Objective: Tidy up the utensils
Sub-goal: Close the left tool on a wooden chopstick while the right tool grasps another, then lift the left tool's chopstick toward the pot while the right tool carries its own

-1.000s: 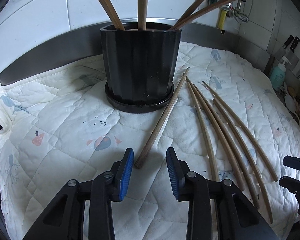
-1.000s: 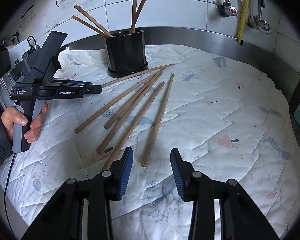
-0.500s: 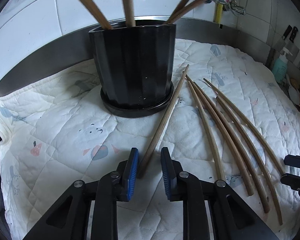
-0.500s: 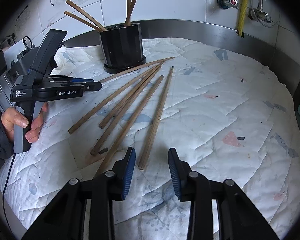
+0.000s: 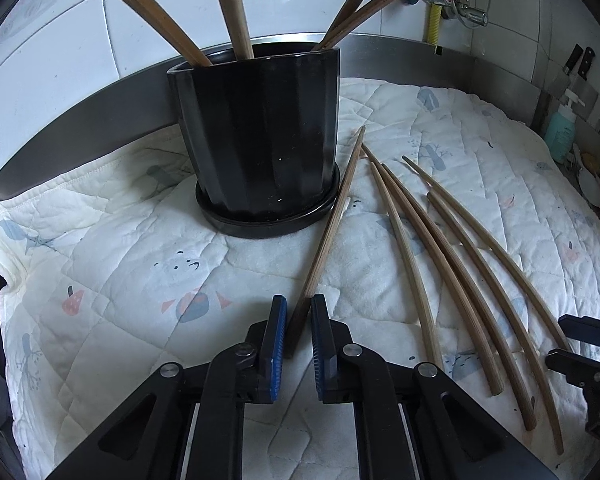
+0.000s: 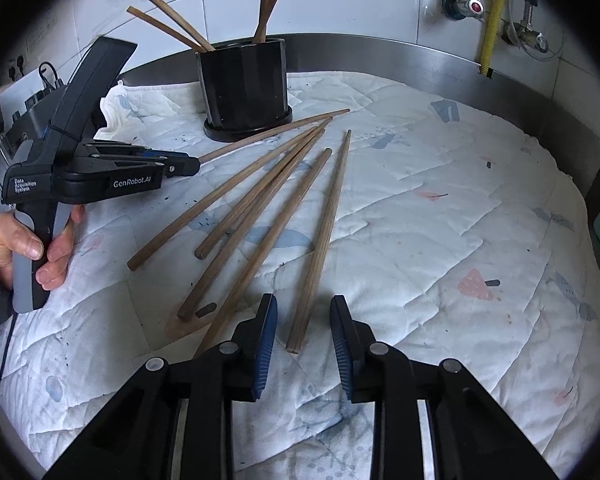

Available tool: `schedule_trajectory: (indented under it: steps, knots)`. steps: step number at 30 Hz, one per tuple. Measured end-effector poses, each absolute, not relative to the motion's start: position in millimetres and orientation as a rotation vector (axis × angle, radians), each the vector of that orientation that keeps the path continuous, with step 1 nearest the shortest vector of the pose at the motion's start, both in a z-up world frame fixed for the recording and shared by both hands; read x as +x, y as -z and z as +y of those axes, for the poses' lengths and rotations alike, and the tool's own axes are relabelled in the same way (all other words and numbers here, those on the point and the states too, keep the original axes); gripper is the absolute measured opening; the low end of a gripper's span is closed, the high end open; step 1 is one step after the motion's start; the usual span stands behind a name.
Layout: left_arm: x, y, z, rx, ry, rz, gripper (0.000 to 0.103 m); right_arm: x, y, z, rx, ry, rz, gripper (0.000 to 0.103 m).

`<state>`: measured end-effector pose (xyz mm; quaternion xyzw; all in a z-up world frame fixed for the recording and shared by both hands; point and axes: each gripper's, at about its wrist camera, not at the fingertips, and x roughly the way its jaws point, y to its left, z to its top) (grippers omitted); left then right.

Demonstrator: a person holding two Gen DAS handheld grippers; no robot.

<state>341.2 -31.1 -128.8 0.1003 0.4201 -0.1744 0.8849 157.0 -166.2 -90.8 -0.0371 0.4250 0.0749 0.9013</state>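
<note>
Chopstick gripped at the left, another framed at the right.

The left gripper (image 5: 298, 330) is clamped on the near end of a chopstick (image 5: 332, 224) lying beside the black holder (image 5: 260, 136) near the quilted mat's (image 5: 100, 264) back edge. The right gripper (image 6: 303, 340) is held open around the end of another chopstick (image 6: 324, 240) on the mat; four more are fanned between them.

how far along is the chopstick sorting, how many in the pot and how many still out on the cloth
Four chopsticks already stand in the black pot. In hand: the left gripper is shut on the chopstick beside the pot, whose far end lies by the pot's saucer. The right gripper is open, its fingers either side of the near end of the rightmost chopstick, not yet gripped. Counting both, six remain on the quilted cloth.
</note>
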Motion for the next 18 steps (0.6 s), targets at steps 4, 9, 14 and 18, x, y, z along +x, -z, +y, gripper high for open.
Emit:
schedule_trajectory:
  steps: [4,9,14,18]
  knots:
    - [338,127,-30,0.194,0.366,0.879,0.011,156,91,-166,-0.078,-0.142,0.875,0.014]
    - [332,122,-27,0.180,0.365,0.871,0.011,153,87,-175,-0.047,-0.138,0.863,0.011]
    - [323,109,-24,0.168,0.366,0.849,0.010,145,78,-182,-0.042,-0.121,0.829,0.010]
    - [316,96,-22,0.167,0.366,0.826,0.009,142,64,-188,-0.033,-0.115,0.788,0.010]
